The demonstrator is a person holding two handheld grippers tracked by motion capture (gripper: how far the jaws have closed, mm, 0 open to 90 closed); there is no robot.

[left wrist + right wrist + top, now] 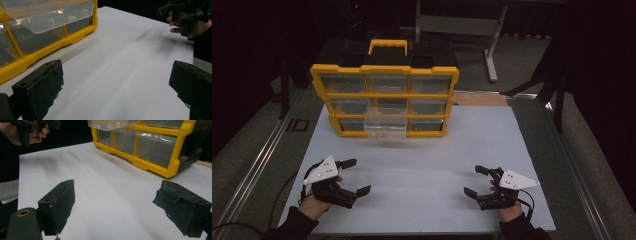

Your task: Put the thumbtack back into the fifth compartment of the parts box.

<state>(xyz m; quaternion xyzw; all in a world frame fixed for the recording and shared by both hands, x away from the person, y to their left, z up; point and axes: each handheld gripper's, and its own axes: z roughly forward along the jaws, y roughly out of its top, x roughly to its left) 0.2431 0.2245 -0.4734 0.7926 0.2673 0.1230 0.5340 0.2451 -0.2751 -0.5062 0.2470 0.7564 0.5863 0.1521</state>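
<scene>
Both claws idle: left gripper (353, 176) and right gripper (475, 180) spread wide, holding nothing, with the pulled-out clear drawer (385, 123) of the yellow organizer (384, 93) well ahead between them, not yet touched.

Looks like a lab or workshop test bench. I'm at a white board (427, 165) on a metal-railed table (257, 165), black curtains all round, grey carpet floor (517, 60), a desk leg (493, 47) behind. Yellow parts organizer (384, 95) with clear drawers sits on the board.
</scene>
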